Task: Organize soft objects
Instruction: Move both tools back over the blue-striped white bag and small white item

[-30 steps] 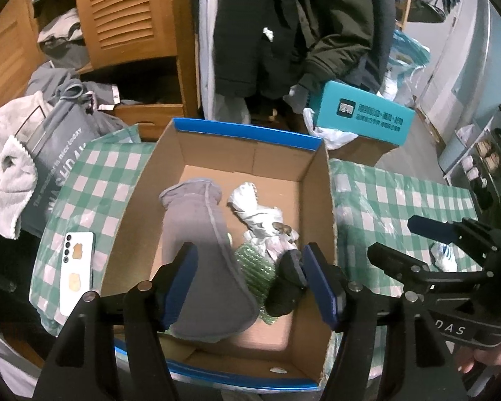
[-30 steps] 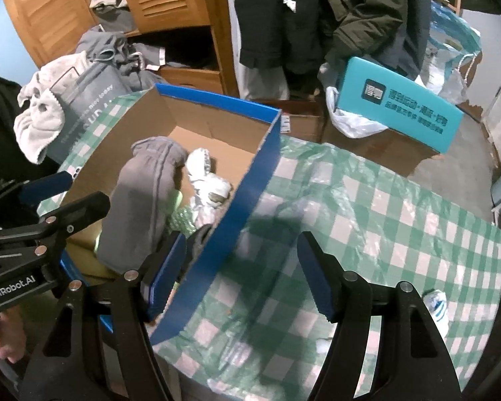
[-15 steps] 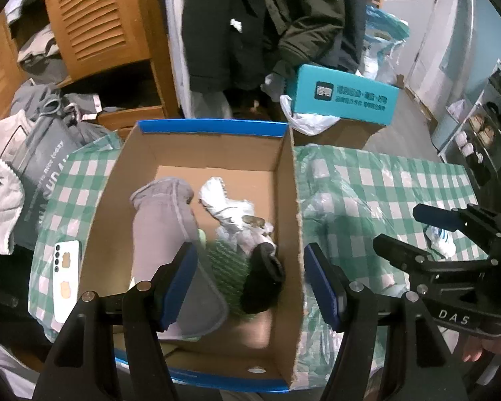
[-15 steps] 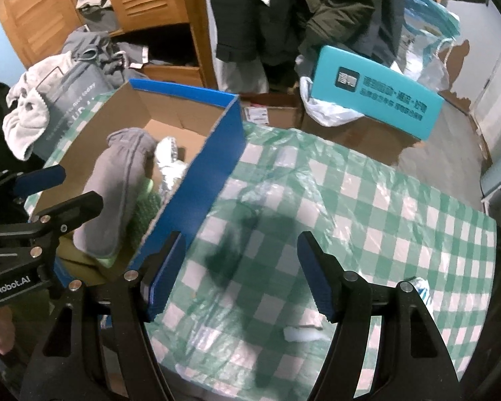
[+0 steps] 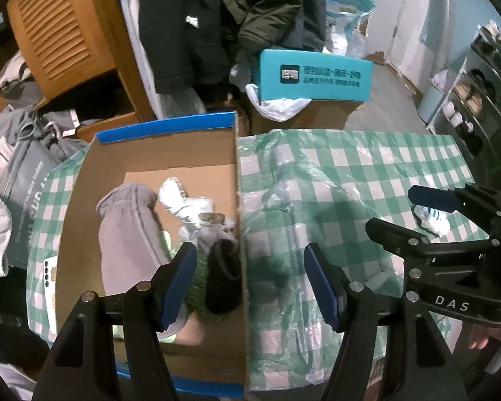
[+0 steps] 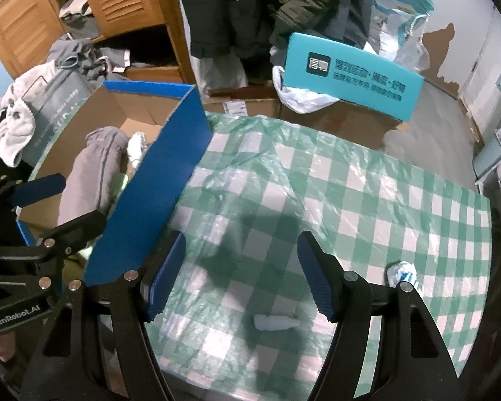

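An open cardboard box (image 5: pixel 157 153) with blue outer walls (image 6: pixel 157 180) stands on the left of the green checked table. It holds a grey garment (image 5: pixel 123 227), white socks (image 5: pixel 190 204), a black sock (image 5: pixel 222 274) and a green item (image 5: pixel 197 270). My left gripper (image 5: pixel 250 284) is open and empty above the box's right wall. My right gripper (image 6: pixel 240 277) is open and empty above the tablecloth. A white sock (image 6: pixel 275 322) lies on the cloth between its fingers. A white and blue sock (image 6: pixel 402 272) lies to the right; it also shows in the left wrist view (image 5: pixel 431 217).
A teal box (image 6: pixel 350 77) sits on cardboard cartons behind the table. Dark jackets (image 6: pixel 267 3) hang at the back beside a wooden louvred cabinet (image 6: pixel 117 0). A grey bag and towel (image 6: pixel 16 123) lie left of the box. A phone (image 5: pixel 50 274) lies by the box's left side.
Both grippers have moved to the right, away from over the box toward the tablecloth. Both stayed open. The things in the box have not moved.
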`<state>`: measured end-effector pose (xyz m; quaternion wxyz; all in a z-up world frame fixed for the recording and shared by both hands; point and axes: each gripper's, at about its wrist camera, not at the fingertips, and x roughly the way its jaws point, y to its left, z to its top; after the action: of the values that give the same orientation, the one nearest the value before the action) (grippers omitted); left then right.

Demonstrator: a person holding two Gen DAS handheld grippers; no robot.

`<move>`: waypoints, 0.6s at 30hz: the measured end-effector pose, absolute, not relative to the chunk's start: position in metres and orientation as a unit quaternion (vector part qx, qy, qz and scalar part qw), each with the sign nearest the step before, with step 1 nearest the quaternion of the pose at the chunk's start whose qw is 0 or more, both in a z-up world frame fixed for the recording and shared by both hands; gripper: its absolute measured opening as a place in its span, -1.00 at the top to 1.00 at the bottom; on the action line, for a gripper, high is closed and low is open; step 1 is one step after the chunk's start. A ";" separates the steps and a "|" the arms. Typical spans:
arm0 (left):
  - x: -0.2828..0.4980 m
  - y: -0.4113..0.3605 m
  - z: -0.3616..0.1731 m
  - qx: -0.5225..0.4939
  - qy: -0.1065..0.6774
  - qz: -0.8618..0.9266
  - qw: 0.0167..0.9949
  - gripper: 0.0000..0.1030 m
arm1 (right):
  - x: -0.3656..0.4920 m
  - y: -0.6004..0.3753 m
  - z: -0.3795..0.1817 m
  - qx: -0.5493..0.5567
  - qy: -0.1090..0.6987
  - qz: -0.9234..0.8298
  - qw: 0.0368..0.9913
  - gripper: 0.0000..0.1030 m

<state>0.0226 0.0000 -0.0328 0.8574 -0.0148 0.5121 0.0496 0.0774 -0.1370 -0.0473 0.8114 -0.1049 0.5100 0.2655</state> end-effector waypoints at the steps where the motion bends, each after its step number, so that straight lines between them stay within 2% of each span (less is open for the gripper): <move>1: 0.024 -0.003 -0.033 -0.013 0.513 0.048 0.857 -0.32 | 0.078 -0.140 -0.048 -0.106 0.510 0.264 0.812 -0.33; 18: 0.041 -0.055 -0.052 0.024 0.535 0.018 0.844 -0.32 | 0.087 -0.192 -0.058 -0.092 0.518 0.229 0.819 -0.33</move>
<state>0.0412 -0.0547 -0.0517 0.8444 0.0243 0.5348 0.0183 0.0873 -0.1921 -0.0579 0.8190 -0.0915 0.5182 0.2287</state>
